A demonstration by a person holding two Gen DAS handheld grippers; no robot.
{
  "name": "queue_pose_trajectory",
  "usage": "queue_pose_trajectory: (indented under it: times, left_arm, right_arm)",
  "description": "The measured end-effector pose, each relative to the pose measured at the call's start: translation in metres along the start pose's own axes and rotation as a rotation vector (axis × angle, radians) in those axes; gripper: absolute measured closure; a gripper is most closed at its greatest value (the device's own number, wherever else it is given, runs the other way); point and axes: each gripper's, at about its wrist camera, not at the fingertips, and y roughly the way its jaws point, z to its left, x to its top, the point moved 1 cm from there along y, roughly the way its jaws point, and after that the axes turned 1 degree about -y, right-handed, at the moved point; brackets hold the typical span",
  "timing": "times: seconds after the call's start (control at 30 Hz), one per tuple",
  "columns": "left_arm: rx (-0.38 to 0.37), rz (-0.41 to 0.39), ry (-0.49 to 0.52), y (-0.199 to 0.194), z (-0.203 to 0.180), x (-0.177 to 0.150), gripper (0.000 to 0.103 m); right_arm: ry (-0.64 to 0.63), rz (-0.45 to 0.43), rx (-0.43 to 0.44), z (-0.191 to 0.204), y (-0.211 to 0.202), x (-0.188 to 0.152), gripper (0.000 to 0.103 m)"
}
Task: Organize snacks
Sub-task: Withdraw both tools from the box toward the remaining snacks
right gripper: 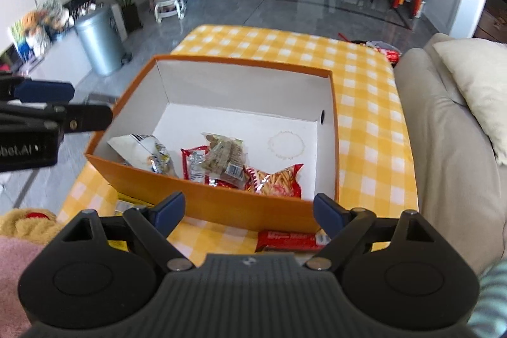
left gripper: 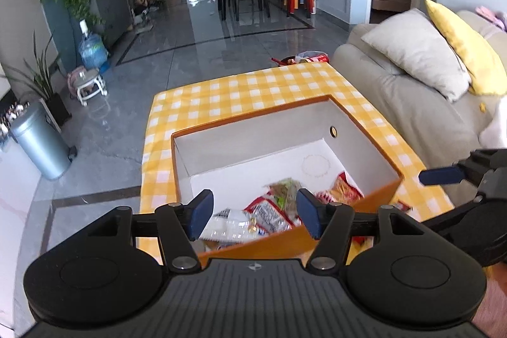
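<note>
The left hand-held gripper (left gripper: 253, 211) hovers over the near wall of the orange box (right gripper: 218, 205), its jaws apart and holding nothing. The right hand-held gripper (right gripper: 250, 209) hangs just short of the same wall, jaws also spread and bare. Inside the box lie a white packet (right gripper: 142, 151), a red packet (right gripper: 193, 163), a clear bag (right gripper: 225, 159) and a bag of sticks (right gripper: 275, 179). Another red bar (right gripper: 288, 239) lies on the checked counter (right gripper: 364, 103) outside the box.

Left tongs (left gripper: 253, 213) spread wide and empty, right tongs (right gripper: 250, 213) likewise spread, empty
</note>
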Motion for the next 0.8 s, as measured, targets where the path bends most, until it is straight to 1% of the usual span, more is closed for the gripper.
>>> queue_pose_trajectory:
  times: [0.07,0.13,0.23,0.33,0.47,0.67,0.8]
  left_arm:
    - [-0.003,-0.005,0.02,-0.007,-0.002,-0.009,0.032]
    - [-0.023,0.007,0.022,-0.012,-0.003,-0.018,0.031]
    - [-0.074,0.051,0.004,-0.014,0.0,-0.035,0.031]
    - [-0.082,0.087,0.003,-0.017,0.0,-0.053,0.031]
    - [-0.073,0.124,0.026,-0.023,0.001,-0.077,0.031]
    - [-0.065,0.193,0.018,-0.026,0.011,-0.106,0.031]
    - [-0.059,0.256,0.042,-0.021,0.014,-0.124,0.031]
  right_arm:
    - [0.017,-0.041,0.004,0.004,-0.012,-0.011,0.017]
    - [0.026,-0.077,0.008,0.008,-0.023,-0.022,0.017]
    - [0.026,-0.113,0.008,0.016,-0.036,-0.041,0.015]
    - [0.008,-0.129,0.001,0.022,-0.044,-0.06,0.015]
    - [-0.018,-0.128,-0.016,0.025,-0.047,-0.081,0.015]
    - [0.007,-0.119,-0.024,0.02,-0.048,-0.112,0.015]
    - [0.005,-0.076,-0.063,0.014,-0.039,-0.133,0.015]
